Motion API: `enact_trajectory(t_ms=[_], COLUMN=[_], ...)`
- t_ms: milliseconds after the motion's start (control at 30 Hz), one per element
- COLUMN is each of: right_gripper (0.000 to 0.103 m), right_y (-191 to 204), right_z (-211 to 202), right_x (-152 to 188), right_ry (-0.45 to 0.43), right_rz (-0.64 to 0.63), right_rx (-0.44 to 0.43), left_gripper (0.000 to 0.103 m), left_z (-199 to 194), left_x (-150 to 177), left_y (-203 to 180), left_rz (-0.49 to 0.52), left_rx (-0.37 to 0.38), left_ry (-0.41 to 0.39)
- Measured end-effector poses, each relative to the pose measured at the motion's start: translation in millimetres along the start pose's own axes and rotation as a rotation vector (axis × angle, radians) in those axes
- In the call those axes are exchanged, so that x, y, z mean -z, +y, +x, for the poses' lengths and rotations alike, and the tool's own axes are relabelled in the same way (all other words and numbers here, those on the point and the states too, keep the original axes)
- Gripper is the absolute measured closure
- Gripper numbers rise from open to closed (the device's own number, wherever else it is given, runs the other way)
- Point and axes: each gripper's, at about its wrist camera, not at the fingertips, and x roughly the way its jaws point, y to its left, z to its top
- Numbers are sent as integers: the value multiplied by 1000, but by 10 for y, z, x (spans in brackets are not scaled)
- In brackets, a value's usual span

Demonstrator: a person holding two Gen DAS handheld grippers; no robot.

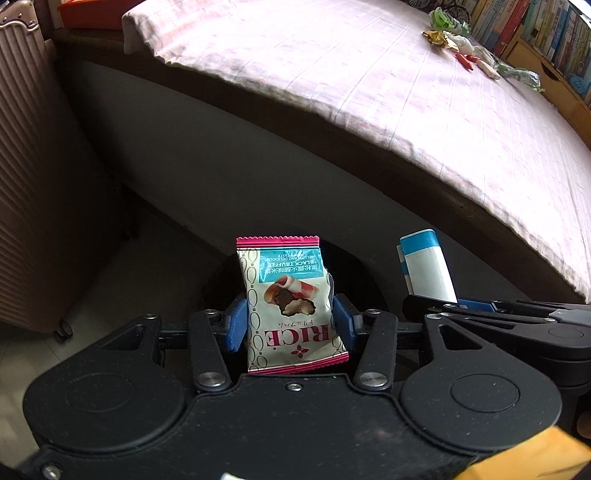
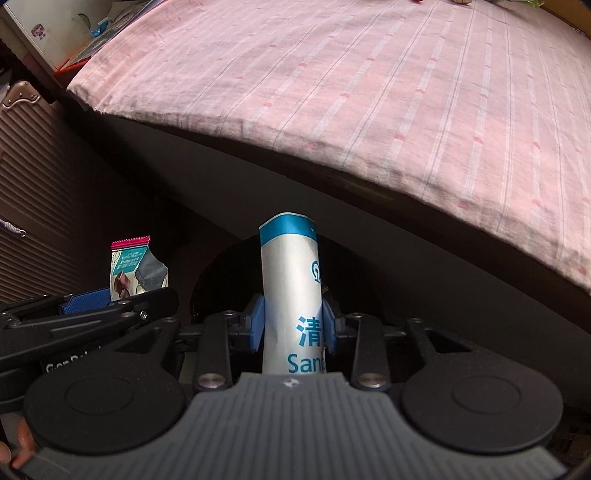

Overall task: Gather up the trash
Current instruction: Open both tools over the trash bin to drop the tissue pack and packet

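My left gripper (image 1: pixel 290 319) is shut on a white and pink "RICE" snack wrapper (image 1: pixel 288 291), with the blue pads pressing on both of its sides. In the right wrist view the same wrapper (image 2: pixel 129 266) sticks up at the left. My right gripper (image 2: pixel 292 325) is shut on a rolled white paper bag with a blue band (image 2: pixel 290 280), which stands upright between the pads. The left wrist view shows this bag (image 1: pixel 428 266) at the right. Both grippers point steeply down, side by side, above a dark round bin opening (image 2: pixel 221 280).
A bed with a pink striped sheet (image 1: pixel 369 110) rises just behind the bin. More wrappers and scraps (image 1: pixel 461 48) lie at its far corner, by a bookshelf (image 1: pixel 535 33). A ribbed pink suitcase (image 1: pixel 33 184) stands on the floor at the left.
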Motion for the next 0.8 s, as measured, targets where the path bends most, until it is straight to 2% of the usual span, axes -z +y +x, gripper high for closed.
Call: enact_trajectory(t_ms=[400,433,467,500,600,800], right_gripper=[57,54,45,42,39,34], right_y=[-106,-122,-132,-142,-176,-226], right_z=[351,375,392,407,444,451], right_x=[22,26,30,34,46,45], right_ry=[39,41,41,40,38,33], right_rz=[16,23,28,32,39,45], right_rx=[0,-3,-5,-6,-4,-8], left_gripper=[53,52,50,47,37,31], left_z=[347,365,382,386,408,422], left_x=[-15,-14,-7,10,28,18], left_y=[-3,-9,-18,-27,-17,-40], left_rz=[45,50,54,55,38,22], left_rx=[-12,-11,-10,-13,-30,-40], left_ry=[21,23,25,26,29,30])
